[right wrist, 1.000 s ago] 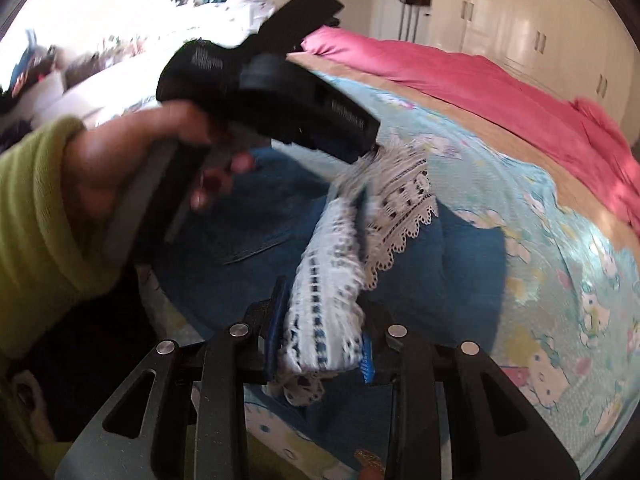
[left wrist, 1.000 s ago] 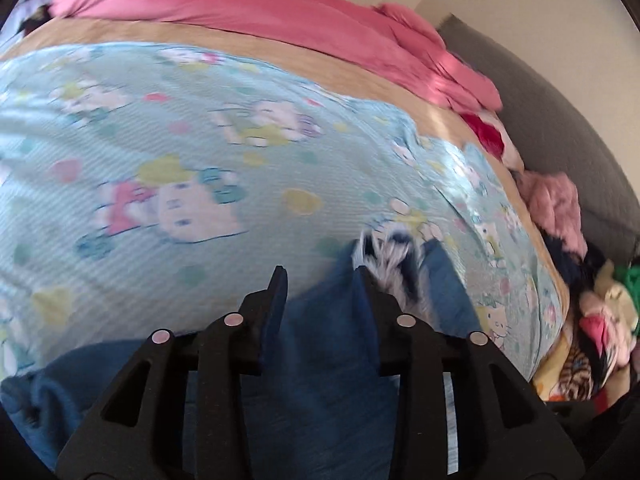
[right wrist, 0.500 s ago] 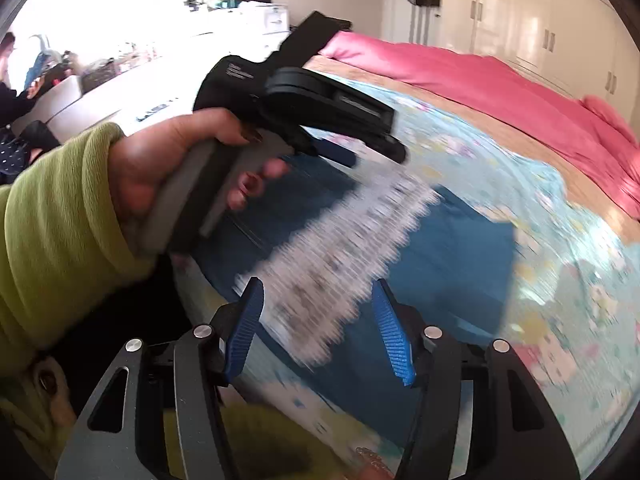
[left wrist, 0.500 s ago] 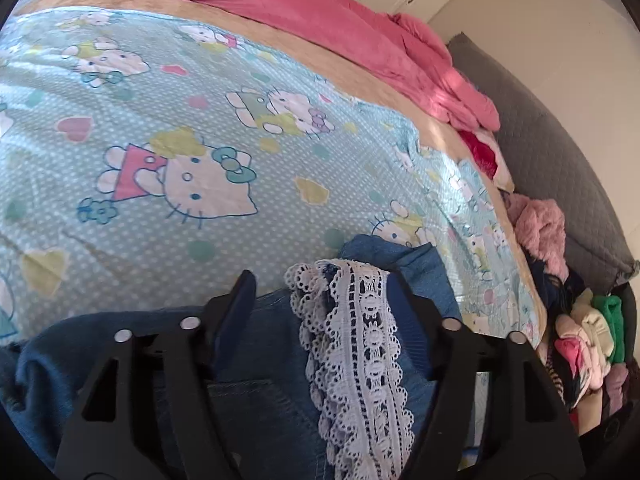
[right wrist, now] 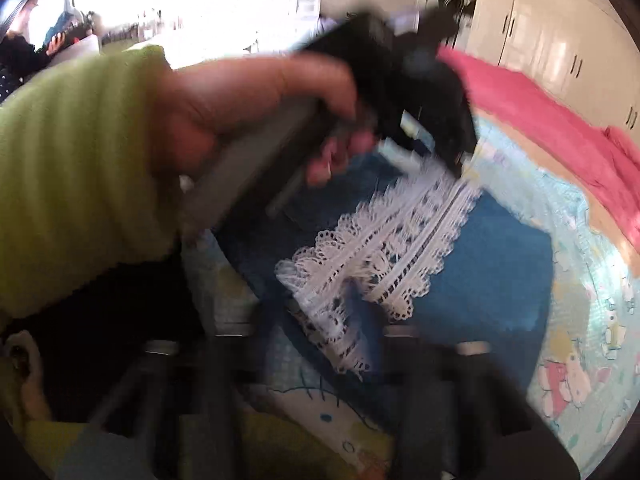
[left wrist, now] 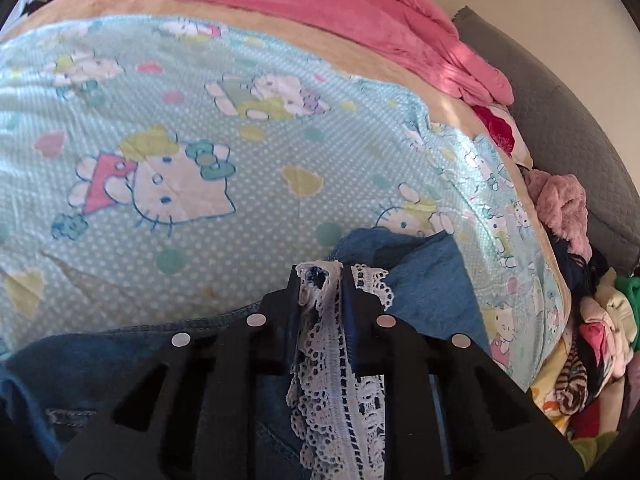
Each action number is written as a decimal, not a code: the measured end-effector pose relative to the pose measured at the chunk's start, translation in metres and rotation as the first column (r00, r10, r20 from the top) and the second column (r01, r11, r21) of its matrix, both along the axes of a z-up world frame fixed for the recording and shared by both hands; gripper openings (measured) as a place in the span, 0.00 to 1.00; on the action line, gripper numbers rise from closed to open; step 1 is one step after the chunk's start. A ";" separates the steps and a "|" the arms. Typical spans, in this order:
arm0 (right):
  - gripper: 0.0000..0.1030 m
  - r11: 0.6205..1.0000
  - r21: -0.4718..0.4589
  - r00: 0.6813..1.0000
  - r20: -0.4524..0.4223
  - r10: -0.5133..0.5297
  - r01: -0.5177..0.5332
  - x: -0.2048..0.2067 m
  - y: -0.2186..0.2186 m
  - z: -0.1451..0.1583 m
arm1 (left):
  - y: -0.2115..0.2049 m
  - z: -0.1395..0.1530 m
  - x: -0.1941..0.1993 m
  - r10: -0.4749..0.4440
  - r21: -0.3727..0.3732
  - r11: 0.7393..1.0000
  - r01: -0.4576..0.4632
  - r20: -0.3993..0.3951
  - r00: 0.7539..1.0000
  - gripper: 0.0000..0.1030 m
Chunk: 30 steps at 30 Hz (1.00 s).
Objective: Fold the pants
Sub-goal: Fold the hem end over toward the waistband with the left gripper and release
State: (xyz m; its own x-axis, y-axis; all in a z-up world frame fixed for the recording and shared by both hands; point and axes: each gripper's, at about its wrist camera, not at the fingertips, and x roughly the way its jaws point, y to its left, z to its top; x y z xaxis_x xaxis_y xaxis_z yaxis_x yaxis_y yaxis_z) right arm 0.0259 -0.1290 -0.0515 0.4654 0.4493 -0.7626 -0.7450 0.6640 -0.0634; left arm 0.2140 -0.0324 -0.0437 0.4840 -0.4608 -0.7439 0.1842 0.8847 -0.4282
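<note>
Blue denim pants [left wrist: 428, 284] with a white lace hem [left wrist: 340, 380] lie on a Hello Kitty bed sheet [left wrist: 200, 152]. My left gripper [left wrist: 323, 276] is shut on the lace hem, which bunches between its fingers. In the right wrist view the pants [right wrist: 496, 264] and the spread lace hem [right wrist: 384, 248] lie on the sheet, with the left gripper [right wrist: 460, 160] at the lace's far end, held by a hand in a green sleeve [right wrist: 80, 168]. My right gripper [right wrist: 320, 312] is blurred and appears closed on the near end of the lace.
A pink blanket [left wrist: 320, 12] lies across the far side of the bed. A grey sofa [left wrist: 568, 128] with a pile of clothes [left wrist: 592, 320] stands to the right. White wardrobes [right wrist: 560, 40] stand beyond the bed.
Half a second ago both grippers were open over the lace hem. Now the left gripper has closed on the lace hem, and the right gripper has dropped to the near end of it.
</note>
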 end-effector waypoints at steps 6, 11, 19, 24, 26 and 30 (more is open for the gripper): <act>0.14 0.997 0.073 0.999 -0.013 0.036 -0.035 0.002 0.003 0.010 | 0.013 0.014 -0.009 0.019 0.023 1.000 -0.021 0.060 0.998 0.11; 0.23 0.997 0.073 0.997 -0.064 0.040 -0.036 0.003 0.009 0.000 | 0.013 -0.007 -0.004 0.030 0.049 0.998 -0.031 0.019 0.999 0.21; 0.32 0.976 0.207 0.994 -0.103 -0.048 0.069 0.002 -0.051 0.036 | 0.032 0.031 -0.043 0.071 0.103 0.991 -0.086 0.144 0.987 0.26; 0.33 0.969 0.182 0.984 -0.089 -0.155 0.169 0.022 -0.087 0.039 | 0.026 0.048 -0.089 0.028 0.133 0.990 -0.055 0.198 0.980 0.21; 0.33 0.968 0.171 0.980 -0.109 -0.168 0.185 0.019 -0.097 0.031 | 0.020 0.048 -0.109 0.006 0.130 0.991 -0.032 0.198 0.980 0.14; 0.33 0.973 0.090 0.967 -0.164 -0.195 0.212 0.023 -0.100 0.009 | -0.011 0.031 -0.143 -0.093 0.163 0.984 0.068 0.151 0.984 0.14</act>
